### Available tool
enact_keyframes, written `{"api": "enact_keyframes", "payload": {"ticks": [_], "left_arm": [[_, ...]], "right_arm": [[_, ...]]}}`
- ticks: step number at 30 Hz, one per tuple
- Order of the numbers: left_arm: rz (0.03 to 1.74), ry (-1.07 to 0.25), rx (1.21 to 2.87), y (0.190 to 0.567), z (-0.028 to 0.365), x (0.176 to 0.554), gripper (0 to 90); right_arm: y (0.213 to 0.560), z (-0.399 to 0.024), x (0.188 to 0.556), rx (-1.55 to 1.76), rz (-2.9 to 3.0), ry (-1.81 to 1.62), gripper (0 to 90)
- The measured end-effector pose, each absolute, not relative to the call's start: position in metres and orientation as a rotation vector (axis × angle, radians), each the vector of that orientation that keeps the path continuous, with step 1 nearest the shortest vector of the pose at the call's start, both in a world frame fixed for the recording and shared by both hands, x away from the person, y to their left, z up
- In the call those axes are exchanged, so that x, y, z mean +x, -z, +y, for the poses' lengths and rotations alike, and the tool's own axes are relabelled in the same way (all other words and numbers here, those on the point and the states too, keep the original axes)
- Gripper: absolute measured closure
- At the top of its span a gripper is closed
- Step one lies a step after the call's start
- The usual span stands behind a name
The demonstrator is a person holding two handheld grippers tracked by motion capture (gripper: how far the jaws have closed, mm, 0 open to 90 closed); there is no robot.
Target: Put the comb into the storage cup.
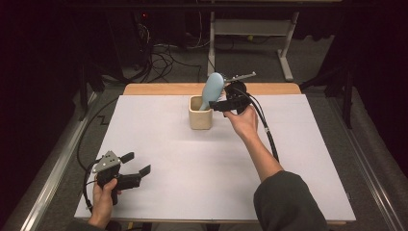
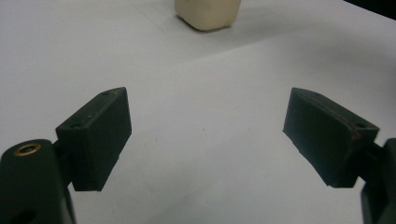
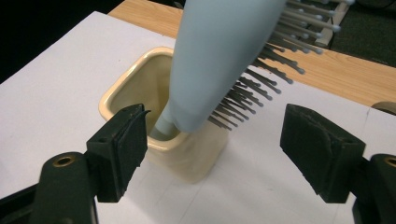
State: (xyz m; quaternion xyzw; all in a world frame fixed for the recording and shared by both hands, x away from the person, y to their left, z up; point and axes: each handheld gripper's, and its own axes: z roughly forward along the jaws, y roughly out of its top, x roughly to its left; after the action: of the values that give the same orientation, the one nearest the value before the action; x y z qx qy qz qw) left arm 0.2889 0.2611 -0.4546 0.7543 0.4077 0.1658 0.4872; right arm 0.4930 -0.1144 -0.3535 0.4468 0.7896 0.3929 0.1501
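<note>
One big white table top (image 1: 192,159) lies flat, with a strip of light brown wood (image 1: 159,89) along its far edge. On the white top, near the far edge, stands a small cream square cup (image 1: 200,115) with rounded corners. A light blue plastic hairbrush (image 1: 212,89) stands in the cup with its handle end down inside and its wide head sticking up and leaning to one side. Its grey bristles (image 3: 261,70) point toward the right gripper (image 1: 226,103). That black gripper is held by the person's right hand (image 1: 244,121), just beside the cup and the brush. In the right gripper view its jaws are spread wide, with the cup and brush between them but not pinched. The left gripper (image 1: 137,165) is held by the left hand (image 1: 103,199), low over the near left part of the table, well apart from the cup. Its jaws are spread wide too, with nothing between them.
</note>
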Motion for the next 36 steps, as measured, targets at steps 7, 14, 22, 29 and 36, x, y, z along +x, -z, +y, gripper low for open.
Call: {"api": "enact_keyframes", "payload": {"ticks": [7, 14, 22, 29, 36], "left_arm": [[0.993, -0.402, 1.834, 0.455, 0.261, 0.289, 16.0], [0.994, -0.404, 1.835, 0.455, 0.261, 0.289, 16.1], [0.996, -0.401, 1.838, 0.455, 0.261, 0.289, 16.0], [0.999, -0.401, 1.834, 0.455, 0.262, 0.289, 16.0], [0.999, -0.401, 1.835, 0.455, 0.261, 0.289, 16.1]], "right_arm": [[0.353, -0.121, 0.488, 1.272, 2.268, -1.128, 23.8], [0.351, -0.127, 0.484, 1.265, 2.262, -1.133, 23.8], [0.351, -0.133, 0.481, 1.258, 2.266, -1.131, 23.8], [0.350, -0.134, 0.479, 1.250, 2.268, -1.133, 23.7], [0.350, -0.138, 0.476, 1.243, 2.267, -1.132, 23.8]]}}
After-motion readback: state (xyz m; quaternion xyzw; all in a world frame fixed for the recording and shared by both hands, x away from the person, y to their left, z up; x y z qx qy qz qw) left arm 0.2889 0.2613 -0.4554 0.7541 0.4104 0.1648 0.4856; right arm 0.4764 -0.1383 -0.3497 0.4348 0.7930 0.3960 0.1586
